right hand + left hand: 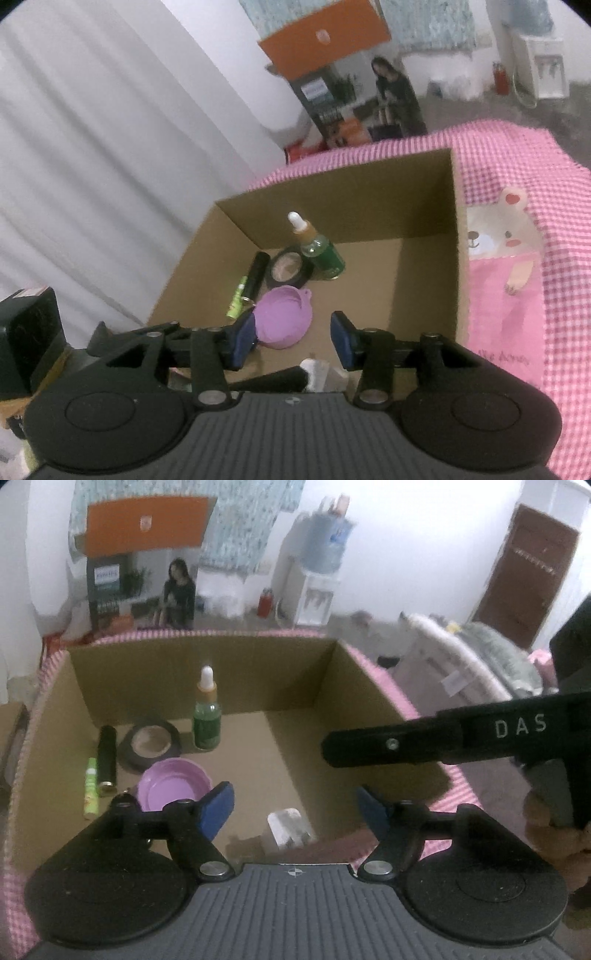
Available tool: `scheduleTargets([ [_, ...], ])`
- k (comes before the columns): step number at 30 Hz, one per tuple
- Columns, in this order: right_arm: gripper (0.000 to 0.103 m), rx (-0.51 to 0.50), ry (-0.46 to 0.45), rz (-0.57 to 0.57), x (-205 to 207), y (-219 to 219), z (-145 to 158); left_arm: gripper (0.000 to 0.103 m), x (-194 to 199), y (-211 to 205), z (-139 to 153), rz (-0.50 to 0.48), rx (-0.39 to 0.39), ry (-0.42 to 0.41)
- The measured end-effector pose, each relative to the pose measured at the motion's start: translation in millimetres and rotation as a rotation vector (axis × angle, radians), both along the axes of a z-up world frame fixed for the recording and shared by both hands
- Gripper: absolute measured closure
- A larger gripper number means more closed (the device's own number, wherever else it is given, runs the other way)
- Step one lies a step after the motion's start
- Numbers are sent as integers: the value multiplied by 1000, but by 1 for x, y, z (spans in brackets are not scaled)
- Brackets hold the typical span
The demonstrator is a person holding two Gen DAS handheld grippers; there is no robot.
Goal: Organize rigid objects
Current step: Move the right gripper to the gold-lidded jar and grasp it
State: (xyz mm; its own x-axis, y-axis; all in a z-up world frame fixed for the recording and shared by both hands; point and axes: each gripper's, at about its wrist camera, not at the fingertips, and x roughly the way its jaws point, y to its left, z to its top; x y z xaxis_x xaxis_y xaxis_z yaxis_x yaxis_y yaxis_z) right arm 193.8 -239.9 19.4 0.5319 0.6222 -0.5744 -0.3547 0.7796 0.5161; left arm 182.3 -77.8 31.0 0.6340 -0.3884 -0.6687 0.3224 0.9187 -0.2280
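Left tongs (pixel 293 810) open, nothing between the blue pads, low centre of the left view above the cardboard box (pixel 207 672). Right tongs (pixel 293 339) also parted and empty, lower centre of the right view. Inside the box, left of centre: green dropper bottle (pixel 207 720) upright, black tape roll (pixel 151 744) beside it, purple lid (pixel 171 784), black tube (pixel 107 755), green tube (pixel 90 788). White plug (pixel 288 829) near the box's front wall.

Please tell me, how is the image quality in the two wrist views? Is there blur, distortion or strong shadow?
Left wrist view: fisheye bending at the edges, soft background, dropper bottle fairly sharp, dim light inside the cardboard box. Right wrist view: tilted, curved edges, blurred background, shaded right wall of the box.
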Motion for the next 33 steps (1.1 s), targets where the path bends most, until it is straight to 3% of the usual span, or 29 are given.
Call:
scheduleTargets([
  [7,53,65,-54,-37,-54,-15,11,19,-52,22,17,-26,-35,-102],
  [15,53,155,19,-56,-93,-21,-11,18,-87,43,-8,-26,-2,-71],
  [20,53,168,90,-45,-98,-8,-34,18,-94,47,-32,-15,30,-28],
  [26,53,136,148,0,-100,13,-54,18,-97,51,-50,6,85,-39],
  [33,53,110,204,9,-82,33,-74,26,-89,51,-69,0,138,-40],
])
